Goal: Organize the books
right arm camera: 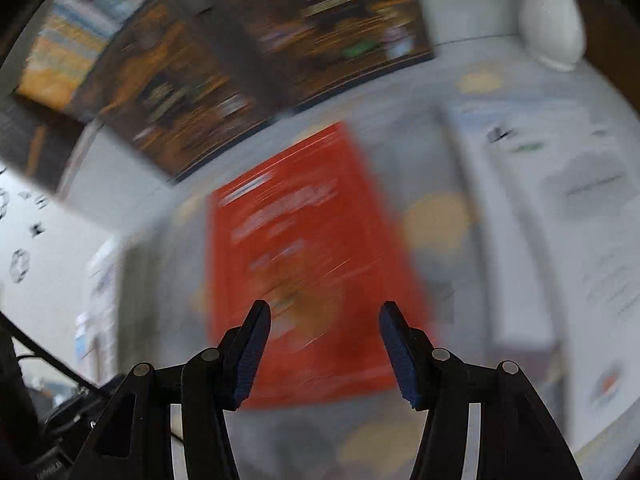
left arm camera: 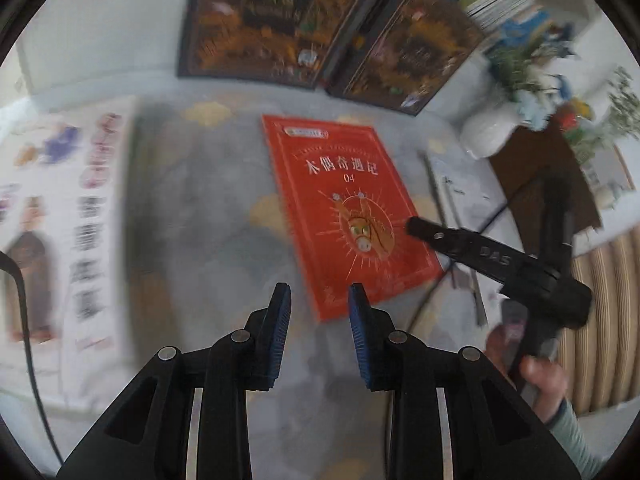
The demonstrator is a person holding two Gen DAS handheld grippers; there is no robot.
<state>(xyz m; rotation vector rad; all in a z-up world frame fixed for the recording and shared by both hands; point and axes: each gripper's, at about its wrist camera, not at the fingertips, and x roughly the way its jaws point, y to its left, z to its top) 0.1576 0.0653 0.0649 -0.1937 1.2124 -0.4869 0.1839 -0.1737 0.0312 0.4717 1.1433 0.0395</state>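
Fingers of the left gripper (left arm camera: 319, 300) and right gripper (right arm camera: 324, 318) stand part open, holding nothing – the red book (left arm camera: 344, 208) lies flat on the surface (left arm camera: 208, 240) just beyond, unsorted, titled "木偶奇遇记 04"; farther off, two dark picture books (left arm camera: 276, 16) also wait

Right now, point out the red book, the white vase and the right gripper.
red book (left arm camera: 340, 200): left wrist view, middle of its cover.
white vase (left arm camera: 486, 136): left wrist view, its rounded body.
right gripper (right arm camera: 324, 348): right wrist view, midway between its fingertips.
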